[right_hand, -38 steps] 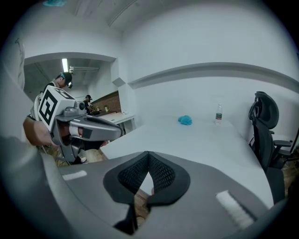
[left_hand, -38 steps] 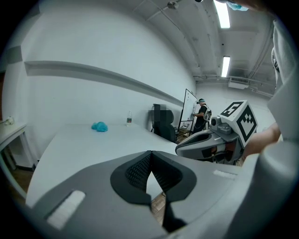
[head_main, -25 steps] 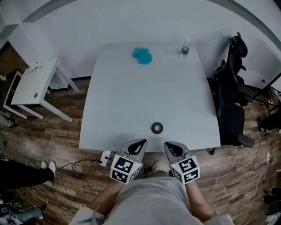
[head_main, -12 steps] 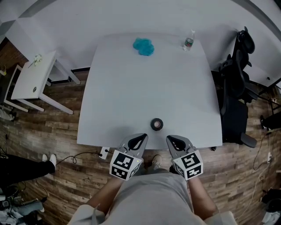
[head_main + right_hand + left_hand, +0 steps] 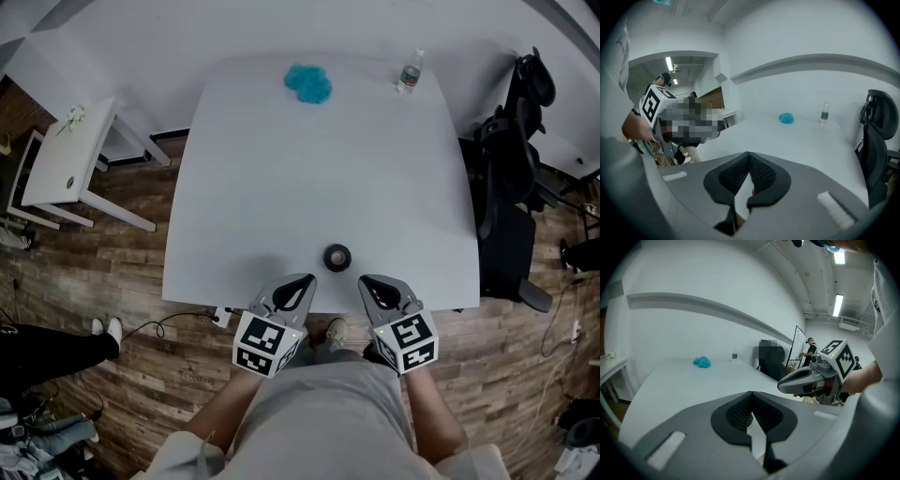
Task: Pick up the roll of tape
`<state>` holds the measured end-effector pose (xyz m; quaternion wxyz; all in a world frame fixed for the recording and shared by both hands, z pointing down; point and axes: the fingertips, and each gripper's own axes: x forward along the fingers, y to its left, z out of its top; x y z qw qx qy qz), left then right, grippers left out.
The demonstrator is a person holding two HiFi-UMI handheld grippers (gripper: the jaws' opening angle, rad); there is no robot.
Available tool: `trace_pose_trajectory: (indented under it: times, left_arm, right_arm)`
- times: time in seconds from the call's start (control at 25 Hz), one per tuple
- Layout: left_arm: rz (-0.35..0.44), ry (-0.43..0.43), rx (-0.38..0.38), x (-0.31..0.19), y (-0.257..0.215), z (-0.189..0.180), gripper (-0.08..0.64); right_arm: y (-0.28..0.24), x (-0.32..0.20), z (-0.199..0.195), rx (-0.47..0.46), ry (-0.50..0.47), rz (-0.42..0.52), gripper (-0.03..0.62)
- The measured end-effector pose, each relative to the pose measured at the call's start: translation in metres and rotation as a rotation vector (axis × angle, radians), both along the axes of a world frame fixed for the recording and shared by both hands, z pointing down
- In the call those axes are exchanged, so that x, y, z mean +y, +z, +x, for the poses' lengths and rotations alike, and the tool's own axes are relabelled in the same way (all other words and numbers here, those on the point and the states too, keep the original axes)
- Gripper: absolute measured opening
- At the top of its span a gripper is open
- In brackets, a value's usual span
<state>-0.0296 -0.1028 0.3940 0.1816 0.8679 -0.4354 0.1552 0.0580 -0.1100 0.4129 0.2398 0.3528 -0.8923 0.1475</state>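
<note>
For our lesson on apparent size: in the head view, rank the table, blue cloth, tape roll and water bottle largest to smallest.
Table
Blue cloth
Tape roll and water bottle: too alike to rank

Roll of tape [image 5: 337,256]: out of sight in both my gripper views. Bottle [image 5: 410,72] label too small to read. Blue lump [image 5: 308,83], can't tell what. Trouser leg [image 5: 52,354] cut by head view's left edge. Office chair [image 5: 877,140] cut by right edge.
</note>
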Motion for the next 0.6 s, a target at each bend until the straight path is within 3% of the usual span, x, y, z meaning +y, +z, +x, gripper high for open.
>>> trace_pose_trajectory:
  times: [0.6]
  left_arm:
    - [-0.033, -0.034, 0.002, -0.014, 0.017, -0.01, 0.018]
  right_arm:
    - [0.014, -0.025, 0.005, 0.008, 0.007, -0.021, 0.006]
